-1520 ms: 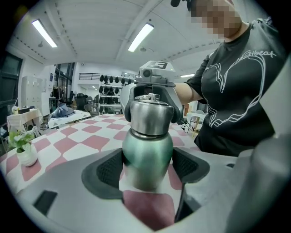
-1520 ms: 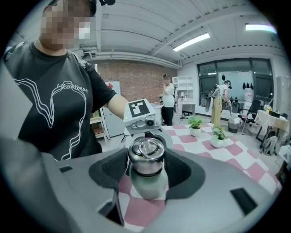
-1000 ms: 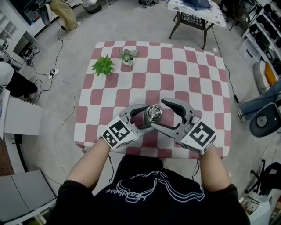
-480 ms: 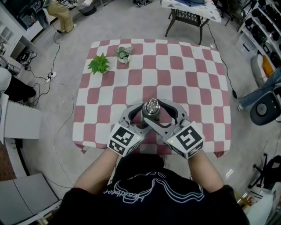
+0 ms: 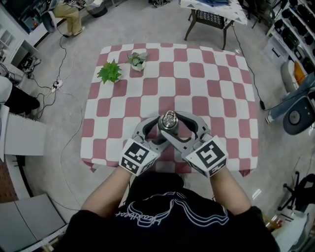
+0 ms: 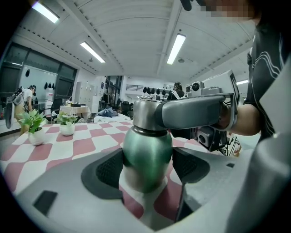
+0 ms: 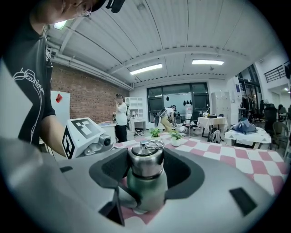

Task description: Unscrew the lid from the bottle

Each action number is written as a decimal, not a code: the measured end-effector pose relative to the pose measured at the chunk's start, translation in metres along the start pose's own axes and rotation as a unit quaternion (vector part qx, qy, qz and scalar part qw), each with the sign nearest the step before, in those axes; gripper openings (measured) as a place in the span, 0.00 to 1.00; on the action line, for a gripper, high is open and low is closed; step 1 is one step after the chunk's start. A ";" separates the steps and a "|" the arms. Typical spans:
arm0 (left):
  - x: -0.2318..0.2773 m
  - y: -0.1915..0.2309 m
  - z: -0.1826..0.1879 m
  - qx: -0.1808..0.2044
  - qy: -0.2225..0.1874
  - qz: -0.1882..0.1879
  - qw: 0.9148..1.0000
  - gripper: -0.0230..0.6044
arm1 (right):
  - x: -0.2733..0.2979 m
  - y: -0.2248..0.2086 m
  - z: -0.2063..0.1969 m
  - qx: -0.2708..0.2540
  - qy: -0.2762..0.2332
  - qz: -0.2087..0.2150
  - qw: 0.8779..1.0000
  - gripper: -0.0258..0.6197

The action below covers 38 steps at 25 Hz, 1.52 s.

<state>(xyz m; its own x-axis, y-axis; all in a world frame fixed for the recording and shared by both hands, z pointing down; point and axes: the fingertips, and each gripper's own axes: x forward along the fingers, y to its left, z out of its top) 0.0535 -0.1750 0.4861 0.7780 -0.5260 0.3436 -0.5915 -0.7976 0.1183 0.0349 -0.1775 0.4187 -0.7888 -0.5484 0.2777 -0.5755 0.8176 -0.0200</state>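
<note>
Green metal bottle [image 6: 147,154] stands upright over the near edge of the desk [image 5: 197,88], about midway along that edge, just in front of the person; whether its base sits on the cloth can't be told. The desk has a red and white checked cloth. The steel lid [image 7: 145,160] is still on the bottle, with a small ring handle on top. The left tool [image 6: 148,166] is pinching the bottle's round green body, its dark ribbed pads against both sides below the lid. The right tool [image 7: 145,168] comes in from the other side, higher up. Its jaws are closing with the lid between them; the pads sit right beside the lid's sides, and no clear squeeze shows yet. In the head view the two tools cross at the bottle, marker cubes toward the person, bare forearms behind them. The left gripper view shows one right tool finger lying across the lid's right side. At the far left corner of the desk are a leafy green potted plant [image 5: 110,72] and a smaller plant in a white pot [image 5: 138,60], near each other and well apart from the bottle. A second table [image 5: 211,11] stands on the floor beyond the desk. Cables [image 5: 64,83] run over the grey floor on the left. The right gripper view shows a standing person [image 7: 121,119] far back by a brick wall.
</note>
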 end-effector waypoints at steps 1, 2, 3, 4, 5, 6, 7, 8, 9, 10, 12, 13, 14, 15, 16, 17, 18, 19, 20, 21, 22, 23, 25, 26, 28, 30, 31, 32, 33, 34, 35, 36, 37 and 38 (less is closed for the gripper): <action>0.000 0.000 0.000 0.002 0.002 -0.004 1.000 0.58 | 0.000 0.000 0.000 -0.001 0.001 0.006 1.000 0.42; 0.000 0.000 0.000 0.004 0.004 -0.008 1.000 0.58 | 0.001 0.001 0.000 -0.002 0.003 0.013 1.000 0.42; 0.000 0.000 0.000 0.006 0.006 -0.014 1.000 0.58 | 0.001 0.001 0.000 -0.003 0.005 0.020 1.000 0.42; 0.000 0.000 0.000 0.008 0.009 -0.020 1.000 0.58 | 0.001 0.001 0.000 -0.003 0.007 0.028 1.000 0.42; 0.000 -0.001 0.000 0.011 0.012 -0.027 1.000 0.58 | 0.001 0.001 0.000 -0.003 0.009 0.037 0.999 0.42; 0.000 -0.001 0.000 0.015 0.015 -0.035 0.999 0.58 | 0.001 0.001 0.001 -0.003 0.012 0.047 0.999 0.42; 0.000 -0.001 -0.001 0.018 0.018 -0.045 0.999 0.58 | 0.002 0.001 0.001 -0.004 0.015 0.058 0.998 0.42; -0.001 -0.001 -0.001 0.021 0.021 -0.056 0.998 0.58 | 0.002 0.002 0.001 -0.004 0.018 0.070 0.997 0.42; -0.001 -0.001 -0.001 0.024 0.024 -0.067 0.997 0.58 | 0.003 0.002 0.002 -0.006 0.021 0.082 0.996 0.42; -0.001 -0.001 0.000 0.027 0.026 -0.078 0.996 0.58 | 0.004 0.002 0.002 -0.008 0.024 0.094 0.995 0.42; -0.002 0.000 -0.001 0.032 0.030 -0.101 0.994 0.58 | 0.005 0.003 0.003 -0.015 0.027 0.117 0.993 0.42; -0.002 0.000 -0.001 0.035 0.032 -0.113 0.992 0.58 | 0.006 0.003 0.003 -0.017 0.027 0.129 0.991 0.42; -0.002 0.000 -0.001 0.039 0.033 -0.125 0.991 0.58 | 0.006 0.003 0.003 -0.018 0.027 0.140 0.990 0.42; -0.002 0.000 -0.001 0.042 0.035 -0.137 0.989 0.58 | 0.007 0.003 0.004 -0.020 0.028 0.152 0.988 0.42; -0.003 0.000 0.000 0.046 0.036 -0.149 0.987 0.58 | 0.007 0.004 0.004 -0.022 0.029 0.163 0.986 0.42; -0.003 0.000 0.000 0.051 0.038 -0.161 0.985 0.58 | 0.007 0.004 0.004 -0.024 0.032 0.175 0.984 0.42; -0.003 0.000 0.000 0.056 0.040 -0.172 0.983 0.58 | 0.007 0.004 0.004 -0.027 0.035 0.186 0.982 0.42; -0.004 0.000 0.000 0.063 0.042 -0.183 0.980 0.58 | 0.007 0.005 0.005 -0.030 0.039 0.198 0.979 0.42; -0.004 0.000 0.000 0.071 0.044 -0.194 0.977 0.58 | 0.007 0.005 0.004 -0.034 0.044 0.210 0.976 0.42; -0.004 0.000 0.000 0.079 0.045 -0.204 0.975 0.58 | 0.007 0.006 0.004 -0.039 0.049 0.222 0.973 0.42; -0.005 0.000 -0.001 0.086 0.047 -0.214 0.972 0.58 | 0.007 0.007 0.003 -0.047 0.053 0.233 0.970 0.42; -0.005 0.000 -0.001 0.092 0.049 -0.223 0.969 0.58 | 0.007 0.008 0.003 -0.055 0.057 0.244 0.967 0.42; -0.006 0.000 -0.001 0.100 0.055 -0.238 0.965 0.58 | 0.007 0.010 0.002 -0.070 0.064 0.260 0.961 0.42; -0.006 0.000 -0.001 0.102 0.058 -0.244 0.963 0.58 | 0.007 0.010 0.002 -0.077 0.068 0.267 0.958 0.42; -0.006 0.000 -0.001 0.107 0.064 -0.254 0.959 0.58 | 0.007 0.011 0.001 -0.087 0.075 0.279 0.953 0.42; -0.007 -0.001 -0.001 0.111 0.067 -0.262 0.956 0.59 | 0.006 0.012 0.001 -0.095 0.080 0.289 0.949 0.42; -0.007 -0.001 -0.001 0.113 0.069 -0.265 0.955 0.59 | 0.006 0.012 0.002 -0.098 0.081 0.293 0.948 0.42; -0.007 -0.001 -0.001 0.114 0.071 -0.267 0.954 0.59 | 0.006 0.012 0.002 -0.101 0.083 0.296 0.946 0.42; -0.007 -0.001 -0.001 0.113 0.071 -0.266 0.955 0.59 | 0.006 0.012 0.001 -0.104 0.084 0.297 0.945 0.42; -0.007 -0.001 -0.002 0.111 0.069 -0.265 0.955 0.59 | 0.006 0.012 0.001 -0.106 0.085 0.298 0.945 0.42; -0.007 -0.001 -0.002 0.109 0.064 -0.262 0.957 0.59 | 0.006 0.013 0.000 -0.108 0.085 0.297 0.945 0.42; -0.007 -0.001 -0.002 0.106 0.060 -0.259 0.958 0.59 | 0.006 0.013 0.000 -0.109 0.085 0.296 0.945 0.42; -0.007 -0.001 -0.002 0.104 0.055 -0.256 0.960 0.59 | 0.006 0.013 0.000 -0.110 0.084 0.295 0.945 0.42; -0.007 -0.001 -0.002 0.102 0.053 -0.253 0.961 0.59 | 0.006 0.013 0.000 -0.111 0.084 0.294 0.946 0.42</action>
<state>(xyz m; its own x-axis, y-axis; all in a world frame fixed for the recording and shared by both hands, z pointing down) 0.0485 -0.1702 0.4856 0.9228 -0.0325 0.3839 -0.0818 -0.9903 0.1127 0.0226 -0.1706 0.4197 -0.9022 0.0327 0.4302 0.0258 0.9994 -0.0219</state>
